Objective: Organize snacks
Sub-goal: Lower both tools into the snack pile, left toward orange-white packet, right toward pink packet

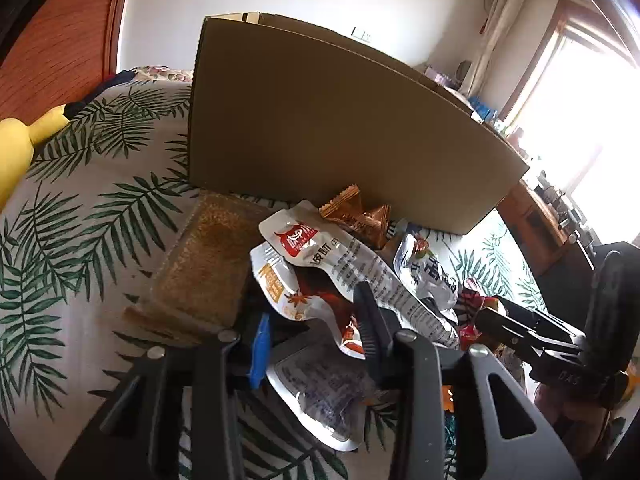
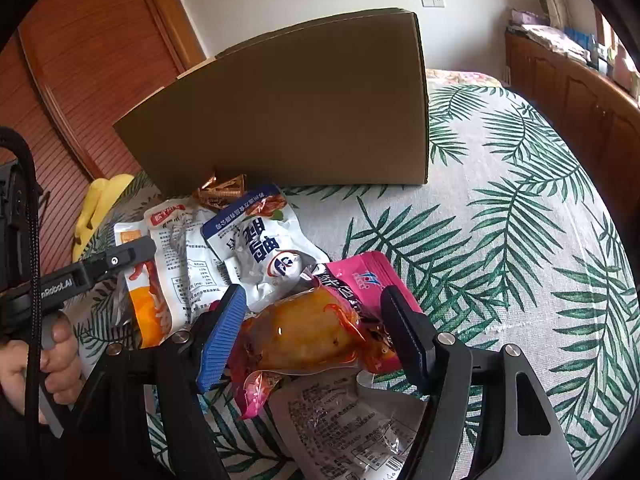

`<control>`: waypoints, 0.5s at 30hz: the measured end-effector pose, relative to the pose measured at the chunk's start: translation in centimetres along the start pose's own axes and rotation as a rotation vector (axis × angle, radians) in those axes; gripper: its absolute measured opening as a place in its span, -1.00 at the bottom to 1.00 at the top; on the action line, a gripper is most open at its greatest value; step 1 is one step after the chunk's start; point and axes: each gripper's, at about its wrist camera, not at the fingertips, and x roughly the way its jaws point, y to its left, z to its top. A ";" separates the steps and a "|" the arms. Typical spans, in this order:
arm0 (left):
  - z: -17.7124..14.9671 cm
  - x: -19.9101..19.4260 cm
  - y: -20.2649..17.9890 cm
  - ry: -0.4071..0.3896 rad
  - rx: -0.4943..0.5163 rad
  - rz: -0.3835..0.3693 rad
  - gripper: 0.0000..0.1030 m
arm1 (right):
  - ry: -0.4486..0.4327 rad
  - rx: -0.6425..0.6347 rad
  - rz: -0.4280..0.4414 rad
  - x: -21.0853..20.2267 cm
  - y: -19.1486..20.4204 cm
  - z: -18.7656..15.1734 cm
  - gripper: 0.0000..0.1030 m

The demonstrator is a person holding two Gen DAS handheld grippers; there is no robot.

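Note:
A tall cardboard box (image 1: 340, 128) (image 2: 288, 120) stands on the leaf-print cover. In front of it lies a pile of snack packets. My left gripper (image 1: 316, 332) straddles an orange-and-white packet (image 1: 304, 296). Its blue pad (image 1: 260, 344) sits just off the packet's edge, and the packet lies flat. My right gripper (image 2: 314, 332) is shut on a clear packet with orange-yellow food (image 2: 308, 332), a pad against each side. Under that packet lie a pink packet (image 2: 360, 276) and a clear grey packet (image 2: 344, 420). A blue-and-white packet (image 2: 260, 248) and small copper wrappers (image 1: 360, 216) lie nearer the box.
A flat pack of brown grains (image 1: 204, 268) lies left of the pile. A yellow plush toy (image 1: 16, 148) sits at the cover's left edge. A wooden cabinet (image 2: 580, 96) runs along the right. A hand (image 2: 48, 364) grips the left tool's handle.

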 end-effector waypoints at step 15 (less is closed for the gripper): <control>0.1 -3.0 1.0 -0.105 -0.034 -0.067 -0.79 | -0.081 -0.043 -0.014 -4.4 0.7 -1.0 0.36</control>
